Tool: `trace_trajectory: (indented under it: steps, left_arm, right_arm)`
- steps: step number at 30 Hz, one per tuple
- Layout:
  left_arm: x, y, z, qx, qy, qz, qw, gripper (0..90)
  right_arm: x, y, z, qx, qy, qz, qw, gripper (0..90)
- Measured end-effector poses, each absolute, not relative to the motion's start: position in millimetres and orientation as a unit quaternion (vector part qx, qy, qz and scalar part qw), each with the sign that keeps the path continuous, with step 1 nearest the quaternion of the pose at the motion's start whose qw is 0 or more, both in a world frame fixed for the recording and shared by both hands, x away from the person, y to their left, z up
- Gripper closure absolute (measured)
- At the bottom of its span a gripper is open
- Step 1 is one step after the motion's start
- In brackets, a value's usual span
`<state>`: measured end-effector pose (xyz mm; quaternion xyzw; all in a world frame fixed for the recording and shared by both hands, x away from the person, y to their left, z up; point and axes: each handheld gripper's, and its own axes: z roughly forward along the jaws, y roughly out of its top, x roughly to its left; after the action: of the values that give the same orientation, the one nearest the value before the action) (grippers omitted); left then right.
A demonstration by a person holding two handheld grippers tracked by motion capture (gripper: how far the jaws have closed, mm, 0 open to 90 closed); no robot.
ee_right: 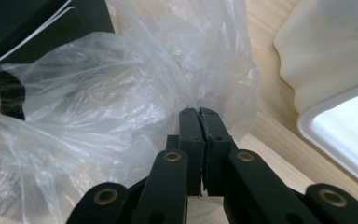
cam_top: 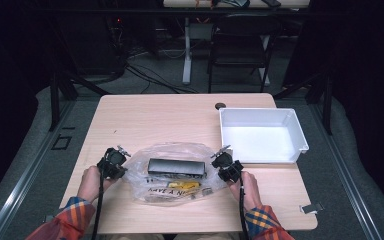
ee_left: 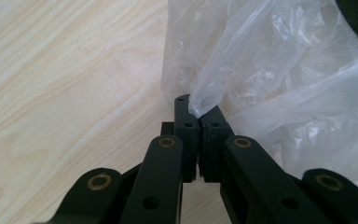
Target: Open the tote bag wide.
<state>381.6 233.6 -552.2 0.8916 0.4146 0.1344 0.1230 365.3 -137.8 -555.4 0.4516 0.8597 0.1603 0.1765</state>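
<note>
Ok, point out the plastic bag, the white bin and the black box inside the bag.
Bag [cam_top: 145, 155]: high view, clear upper left part.
Bin [cam_top: 262, 112]: high view, far rim.
Box [cam_top: 176, 167]: high view, middle of its top face, seen through the plastic.

Left tongs [cam_top: 121, 161] and right tongs [cam_top: 219, 161] both clamped tight.

There were two grippers [cam_top: 116, 162] [cam_top: 225, 166], one clear plastic bag [cam_top: 172, 150], one black box [cam_top: 176, 167] inside it, one white bin [cam_top: 262, 135] at two o'clock, and one tabletop [cam_top: 155, 117].
</note>
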Motion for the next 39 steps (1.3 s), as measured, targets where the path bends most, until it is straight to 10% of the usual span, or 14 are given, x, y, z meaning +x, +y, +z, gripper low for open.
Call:
trace_trajectory:
  steps: [6,15,30,39]
  left_arm:
    - [382.6,240.9,-551.3,0.89,0.419,0.125,0.13,85.3]
    - [373.4,246.2,-520.9,0.871,0.416,0.088,0.245,29.7]
    - [357.4,247.6,-492.6,0.849,0.418,0.115,0.301,13.4]
    - [346.3,264.6,-483.3,0.833,0.433,0.126,0.321,3.9]
  right_arm:
    - [362.9,-140.1,-553.4,0.447,0.866,0.147,0.167,88.8]
    - [353.3,-145.5,-522.2,0.393,0.874,0.246,0.144,57.9]
    - [347.0,-163.7,-493.2,0.358,0.875,0.308,0.1,23.5]
    - [344.8,-158.7,-487.0,0.341,0.882,0.31,0.1,19.5]
